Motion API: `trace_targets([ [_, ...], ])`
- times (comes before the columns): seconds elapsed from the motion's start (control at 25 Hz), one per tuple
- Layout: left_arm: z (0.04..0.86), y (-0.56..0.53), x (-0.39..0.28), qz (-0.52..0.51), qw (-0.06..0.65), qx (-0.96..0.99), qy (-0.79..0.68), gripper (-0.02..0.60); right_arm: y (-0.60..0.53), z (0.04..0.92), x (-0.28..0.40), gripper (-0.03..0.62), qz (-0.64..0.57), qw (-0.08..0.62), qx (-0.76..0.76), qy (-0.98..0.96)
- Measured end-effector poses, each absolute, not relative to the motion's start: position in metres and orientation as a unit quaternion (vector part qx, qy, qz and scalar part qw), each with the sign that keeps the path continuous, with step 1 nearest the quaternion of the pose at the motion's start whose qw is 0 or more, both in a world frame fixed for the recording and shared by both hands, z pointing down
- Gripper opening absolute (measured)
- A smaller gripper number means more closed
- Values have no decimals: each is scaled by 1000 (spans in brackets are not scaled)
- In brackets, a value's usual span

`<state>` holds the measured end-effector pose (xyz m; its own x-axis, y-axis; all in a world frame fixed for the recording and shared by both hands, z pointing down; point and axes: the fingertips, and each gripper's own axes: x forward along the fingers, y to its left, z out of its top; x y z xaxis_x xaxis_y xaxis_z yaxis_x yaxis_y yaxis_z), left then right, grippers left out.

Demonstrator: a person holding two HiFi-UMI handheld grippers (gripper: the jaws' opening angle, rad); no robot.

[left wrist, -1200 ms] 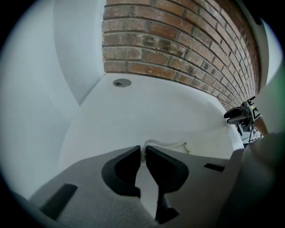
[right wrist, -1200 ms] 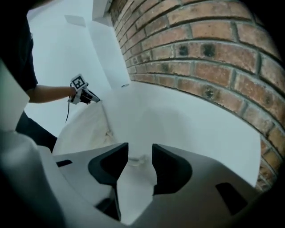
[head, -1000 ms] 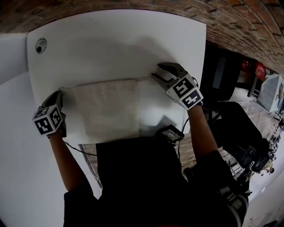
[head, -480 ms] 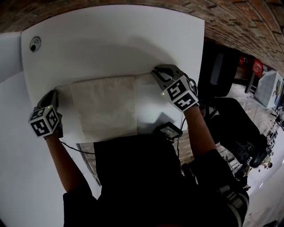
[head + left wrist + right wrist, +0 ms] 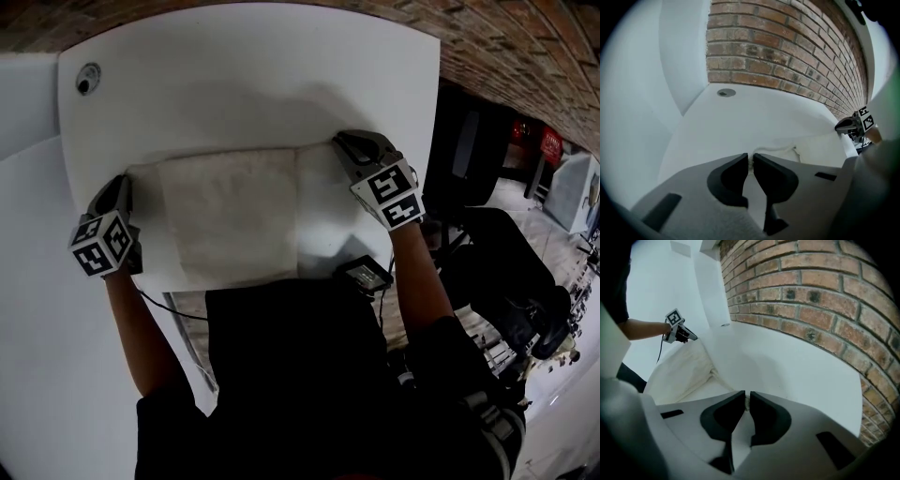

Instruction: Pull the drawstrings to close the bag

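Note:
A cream drawstring bag (image 5: 230, 220) lies flat on the white table (image 5: 244, 84), its mouth edge along the far side. My left gripper (image 5: 120, 185) is at the bag's left corner, shut on the left drawstring (image 5: 776, 149), which runs from the tips (image 5: 750, 159) to the bag (image 5: 820, 150). My right gripper (image 5: 339, 142) is at the far right corner. Its jaws are closing, and a thin white cord is pinched between the tips (image 5: 747, 397). That right drawstring (image 5: 719, 379) leads back to the bag (image 5: 682, 373).
A brick wall (image 5: 811, 296) runs behind the table. A round fitting (image 5: 87, 79) sits in the table's far left corner. A small black device (image 5: 366, 275) rests at the near edge on the right, and a thin cable (image 5: 169, 309) hangs below the left hand.
The right gripper's jaws, open a second ago beside the bag's far right corner, have come together on the cord. The left gripper has kept its grip and place.

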<state>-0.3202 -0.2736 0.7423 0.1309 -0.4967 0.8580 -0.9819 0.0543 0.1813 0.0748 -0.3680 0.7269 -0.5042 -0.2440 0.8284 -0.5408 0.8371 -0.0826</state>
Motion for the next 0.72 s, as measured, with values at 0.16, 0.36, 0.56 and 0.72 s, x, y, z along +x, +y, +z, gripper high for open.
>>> trace_targets([
  [0.16,742,-274,-321,271,427,625,-595,48,-368,723,76,38,132,399,259,-870],
  [0.36,737,-272,-326,236,406,629,-620,48,-383,704,92,38,198,303,308,-880],
  [0.56,707,-282,-318,215,363,651,-631,48,-390,667,106,35,125,281,344,-887],
  [0.72,658,-288,-310,195,325,670,-638,48,-388,622,117,35,79,246,374,-890],
])
